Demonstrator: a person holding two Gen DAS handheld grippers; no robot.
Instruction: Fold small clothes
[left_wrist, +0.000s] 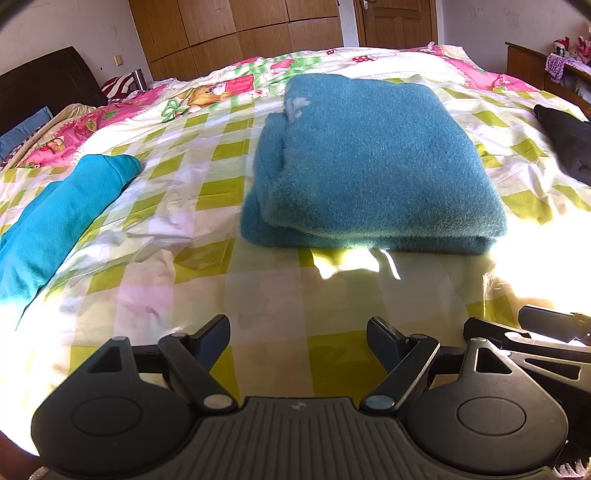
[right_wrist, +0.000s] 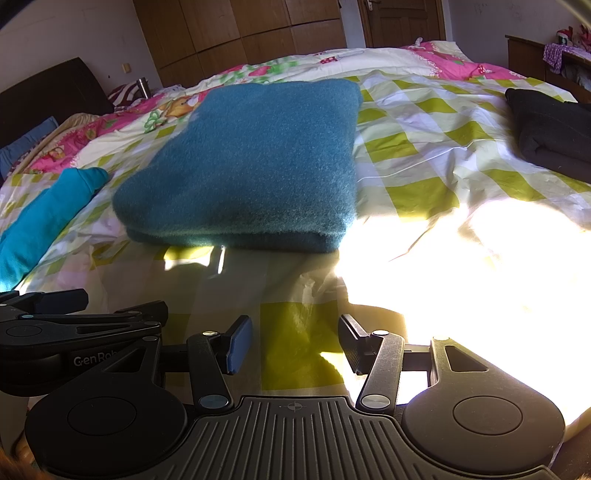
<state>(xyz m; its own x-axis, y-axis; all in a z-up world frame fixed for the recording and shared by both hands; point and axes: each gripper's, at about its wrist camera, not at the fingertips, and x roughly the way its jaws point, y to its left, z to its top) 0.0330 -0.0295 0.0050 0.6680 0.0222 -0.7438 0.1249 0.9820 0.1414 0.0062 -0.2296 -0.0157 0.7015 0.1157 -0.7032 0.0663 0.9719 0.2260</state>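
A fuzzy teal garment (left_wrist: 369, 162) (right_wrist: 255, 166) lies folded into a thick rectangle on the checked bedspread (left_wrist: 266, 299) (right_wrist: 424, 155). My left gripper (left_wrist: 298, 343) hovers open near the bed's front edge, short of the fold, with nothing between its fingers. Beside it on the right, my right gripper (right_wrist: 295, 341) is open too and holds nothing. In the right wrist view the left gripper's body shows at the lower left. A bright turquoise garment (left_wrist: 55, 221) (right_wrist: 44, 214) lies loose at the left.
A black folded garment (left_wrist: 569, 144) (right_wrist: 550, 129) sits at the right of the bed. Strong sunlight washes out the front right of the bedspread. A dark headboard (left_wrist: 48, 81) is at the left, wooden wardrobes (left_wrist: 236, 33) behind, a wooden dresser (left_wrist: 524, 62) at far right.
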